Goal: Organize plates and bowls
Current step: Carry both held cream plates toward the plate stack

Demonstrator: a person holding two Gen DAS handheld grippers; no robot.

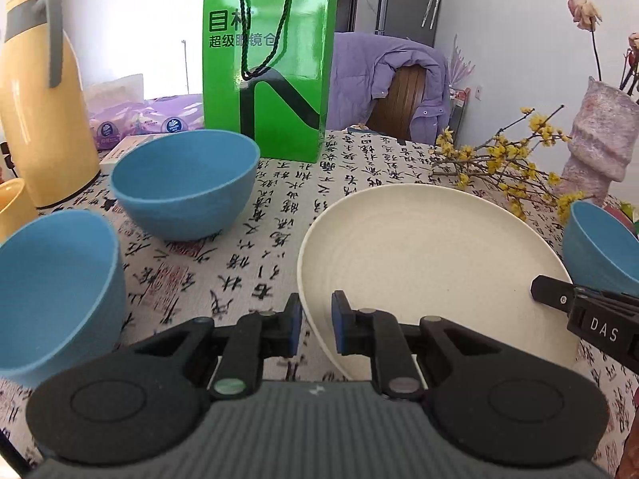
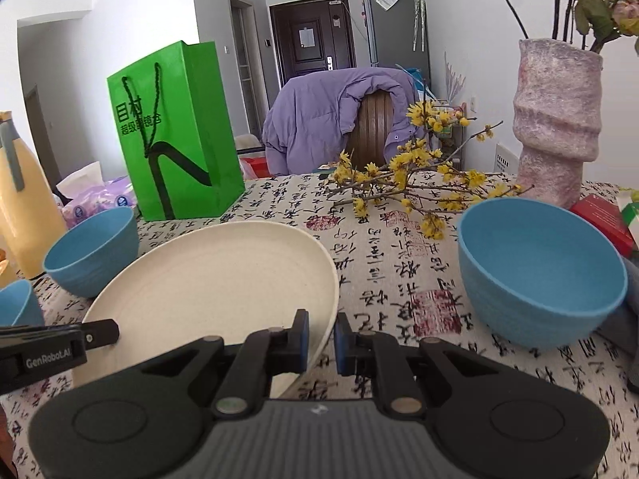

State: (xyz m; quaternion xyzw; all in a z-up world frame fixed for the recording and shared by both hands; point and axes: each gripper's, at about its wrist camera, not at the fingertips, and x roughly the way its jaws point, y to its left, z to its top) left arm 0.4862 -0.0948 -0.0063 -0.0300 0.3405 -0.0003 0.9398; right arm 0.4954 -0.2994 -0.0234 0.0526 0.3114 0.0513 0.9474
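Note:
A cream plate [image 1: 431, 263] lies on the calligraphy-print tablecloth; it also shows in the right wrist view [image 2: 215, 279]. My left gripper [image 1: 316, 321] straddles the plate's near-left rim, its jaws close around it. My right gripper [image 2: 321, 343] straddles the plate's near-right rim the same way. Whether the pads press the rim I cannot tell. Two blue bowls [image 1: 183, 183] [image 1: 52, 287] stand left of the plate. A third blue bowl [image 2: 539, 267] stands to its right, also at the left wrist view's right edge [image 1: 603, 247].
A green paper bag [image 1: 267, 64] stands at the table's back. A yellow thermos [image 1: 40, 95] is at far left. Yellow flower twigs [image 2: 403, 179] lie behind the plate, beside a pink vase [image 2: 555, 119]. A chair with a purple jacket [image 2: 335, 119] is beyond the table.

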